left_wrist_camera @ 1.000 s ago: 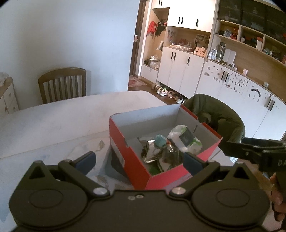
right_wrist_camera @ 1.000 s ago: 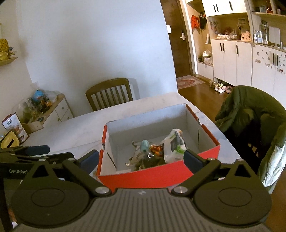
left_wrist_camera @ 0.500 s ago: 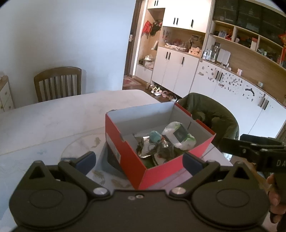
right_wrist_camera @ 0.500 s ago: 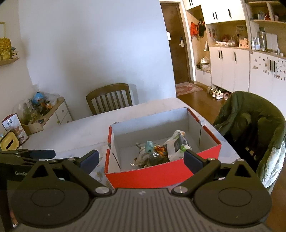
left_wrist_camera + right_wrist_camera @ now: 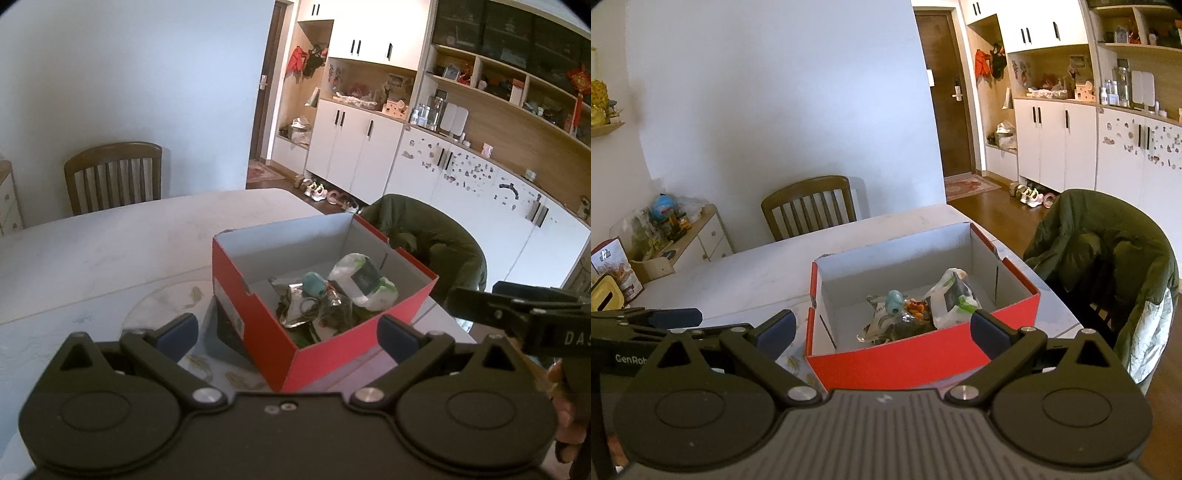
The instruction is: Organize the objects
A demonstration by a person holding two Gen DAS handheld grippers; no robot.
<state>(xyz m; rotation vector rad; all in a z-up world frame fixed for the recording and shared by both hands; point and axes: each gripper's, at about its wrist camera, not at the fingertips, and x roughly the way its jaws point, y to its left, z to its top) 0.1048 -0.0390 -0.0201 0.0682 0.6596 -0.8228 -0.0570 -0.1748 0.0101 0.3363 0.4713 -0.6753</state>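
Observation:
A red cardboard box [image 5: 271,343] with a grey inside stands on the white table [image 5: 110,240]; it also shows in the right wrist view [image 5: 923,363]. It holds a white and green packet [image 5: 364,282], a teal round thing [image 5: 314,282], foil wrappers [image 5: 295,314] and orange bits [image 5: 918,308]. My left gripper [image 5: 286,330] is open and empty, held back above the box's near corner. My right gripper [image 5: 882,326] is open and empty, held back above the box's near wall. The right gripper's body shows at the right of the left wrist view [image 5: 517,306].
A wooden chair [image 5: 112,177] stands at the table's far side. A chair draped with a green jacket [image 5: 1108,258] stands right of the table. A side cabinet with clutter [image 5: 665,236] is at the left. A round glass mat [image 5: 166,306] lies under the box.
Both grippers have drawn back and up from the box, so it looks smaller and farther. The box and its contents have not moved.

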